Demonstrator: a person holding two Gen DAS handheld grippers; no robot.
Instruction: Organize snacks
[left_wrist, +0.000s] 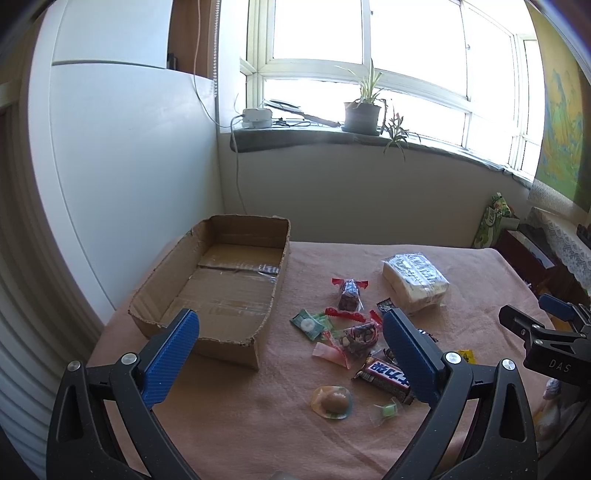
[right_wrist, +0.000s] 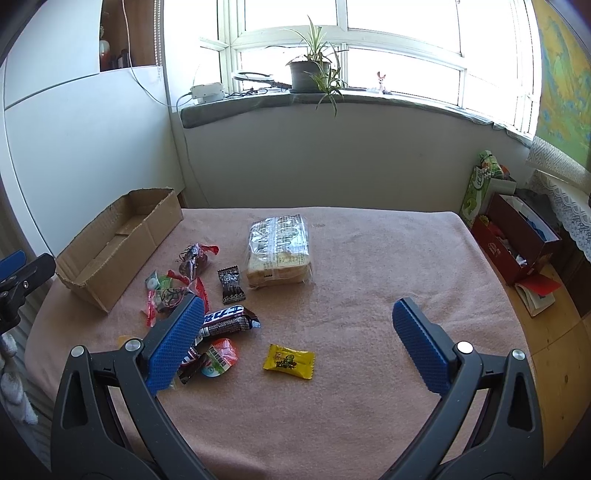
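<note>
Only right wrist view shows yellow candy (right_wrist: 289, 361) fully; both tools, left (left_wrist: 290, 352) and right (right_wrist: 297, 341), gape wide, holding nothing; cardboard box (left_wrist: 162, 284) far left.

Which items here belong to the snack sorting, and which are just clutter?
Job:
cardboard box, empty
bread pack
chocolate bar
yellow candy
loose candy pile
left gripper and right gripper, both open

Lying about:
potted plant
white device on sill
red box

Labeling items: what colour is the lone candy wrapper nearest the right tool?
Yellow candy wrapper with green print; clearest in right wrist view.
</note>
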